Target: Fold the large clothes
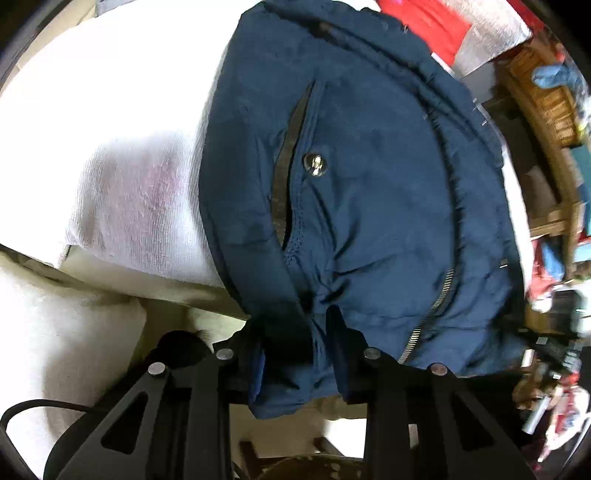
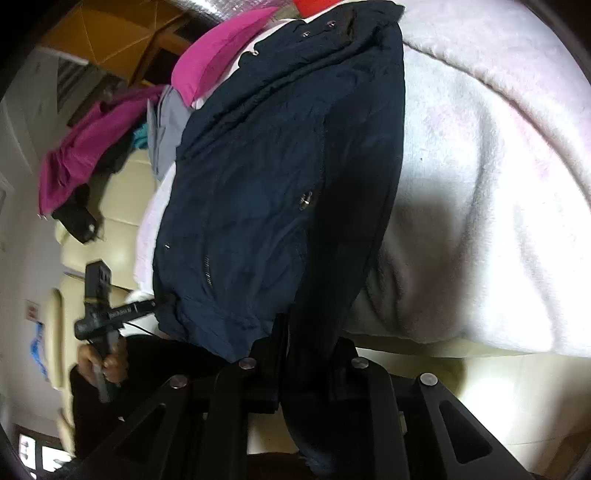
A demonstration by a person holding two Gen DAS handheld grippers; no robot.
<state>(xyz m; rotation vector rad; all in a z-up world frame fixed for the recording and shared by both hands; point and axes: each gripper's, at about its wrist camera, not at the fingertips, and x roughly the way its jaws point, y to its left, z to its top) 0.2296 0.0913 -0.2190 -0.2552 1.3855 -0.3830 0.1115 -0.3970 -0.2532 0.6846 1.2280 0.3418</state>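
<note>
A navy blue jacket (image 1: 362, 177) with a zipper, a pocket slit and a metal snap lies on a white towel-covered surface (image 1: 122, 192). My left gripper (image 1: 295, 332) is shut on the jacket's hem at its near edge. In the right wrist view the same jacket (image 2: 258, 192) lies lengthwise, and my right gripper (image 2: 310, 339) is shut on its other hem corner near the surface's edge. The left gripper (image 2: 147, 308) also shows at the left of the right wrist view, held by a hand.
Magenta clothes (image 2: 207, 62) and a grey garment (image 2: 166, 125) lie piled beyond the jacket. Red and grey fabric (image 1: 436, 26) lies at the far end. Wooden furniture with clutter (image 1: 546, 110) stands at the right. The white cover (image 2: 480, 184) spreads right of the jacket.
</note>
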